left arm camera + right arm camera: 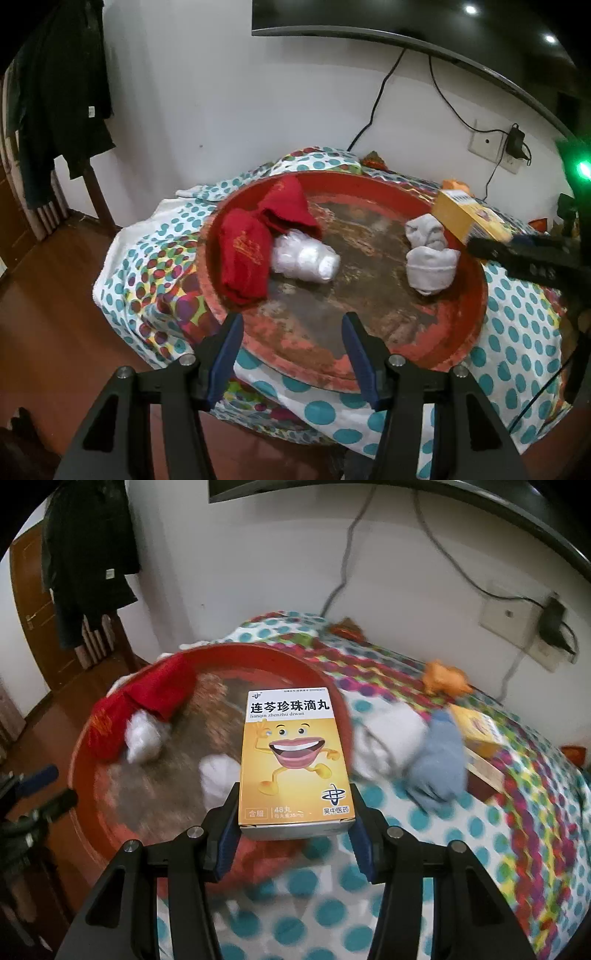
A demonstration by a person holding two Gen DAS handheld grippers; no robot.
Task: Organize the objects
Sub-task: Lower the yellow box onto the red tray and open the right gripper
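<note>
right tool [293, 812] clamping yellow box [293, 760] over tray rim [325, 672], left tool [291, 325] empty

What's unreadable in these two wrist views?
- Right wrist view: motion blur smears the grey cloth and white bundles; a second yellow box is unreadable.
- Medicine box in the right gripper hides the tray behind it.
- Left wrist view: left gripper open; box print too small.

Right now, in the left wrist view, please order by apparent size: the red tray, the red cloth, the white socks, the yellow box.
1. Red tray
2. Red cloth
3. White socks
4. Yellow box, partly hidden, so unsure.
</note>
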